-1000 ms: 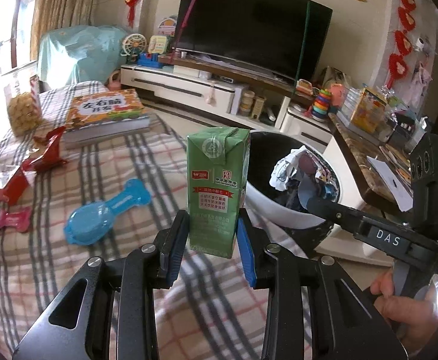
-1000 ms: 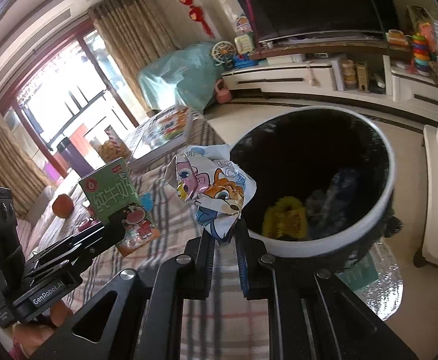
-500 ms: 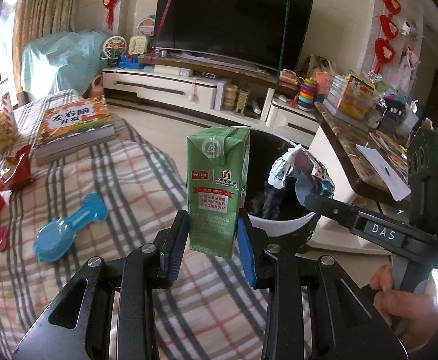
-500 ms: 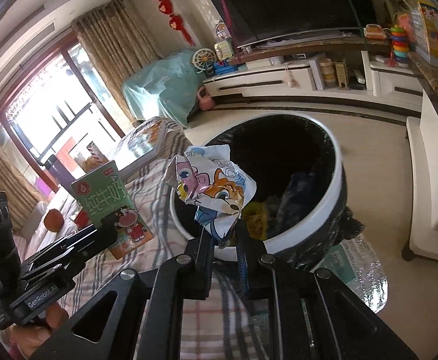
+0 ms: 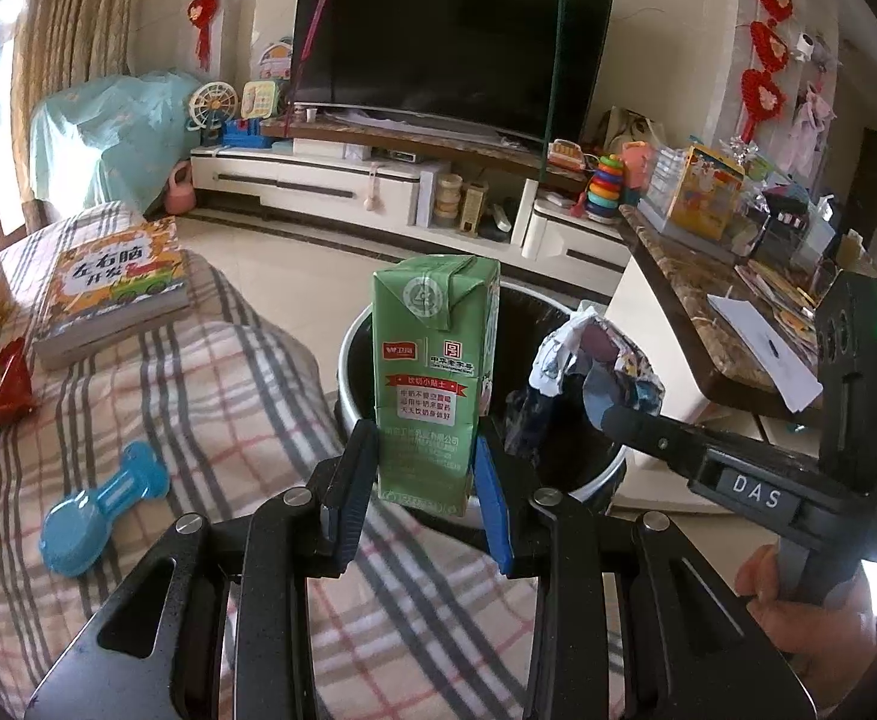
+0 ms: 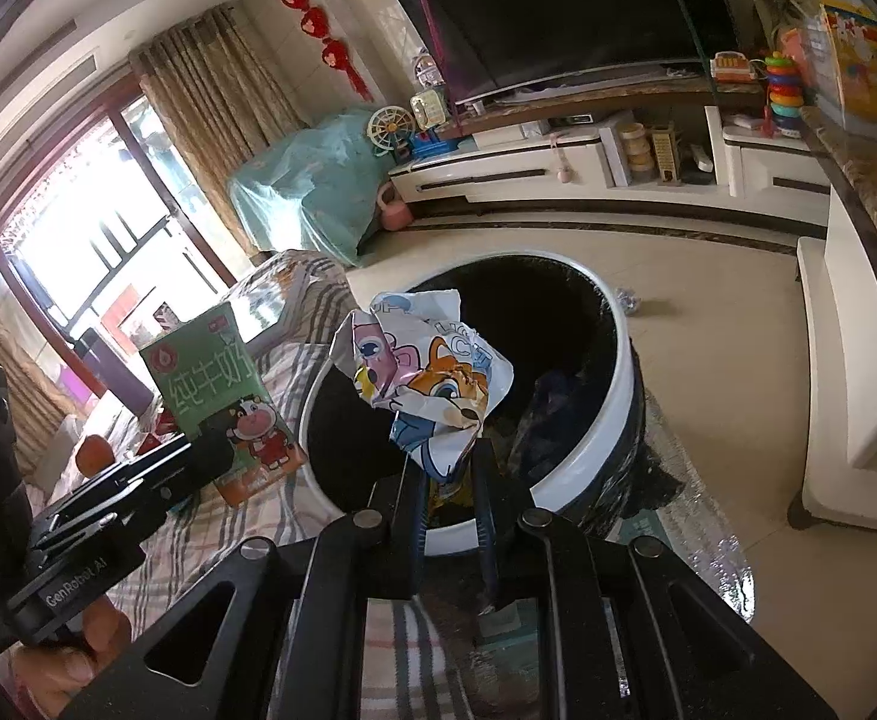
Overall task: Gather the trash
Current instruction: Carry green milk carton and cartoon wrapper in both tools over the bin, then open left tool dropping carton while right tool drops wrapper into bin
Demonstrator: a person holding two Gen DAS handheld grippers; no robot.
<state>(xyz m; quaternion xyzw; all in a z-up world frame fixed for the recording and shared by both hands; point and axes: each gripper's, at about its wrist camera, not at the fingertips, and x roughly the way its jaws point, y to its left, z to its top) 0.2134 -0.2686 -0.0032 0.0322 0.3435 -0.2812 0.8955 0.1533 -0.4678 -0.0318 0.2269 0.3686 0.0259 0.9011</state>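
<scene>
Left claw clamps an upright green milk carton; right claw pinches a crumpled wrapper. Both hover at the bin; release remains, and red wrappers wait on the checked cloth.

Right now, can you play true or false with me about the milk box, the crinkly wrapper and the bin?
1. The left gripper is shut on the green milk carton. True.
2. The carton is lying flat on the checked blanket. False: it is held upright in the air, near the bin's rim.
3. The right gripper pinches a crumpled cartoon wrapper. True.
4. The trash bin has a red rim. False: its rim is white, and the inside is black.
5. The bin is empty. False: some dark and yellow trash already lies inside.
6. A blue plastic scoop lies on the blanket. True.
</scene>
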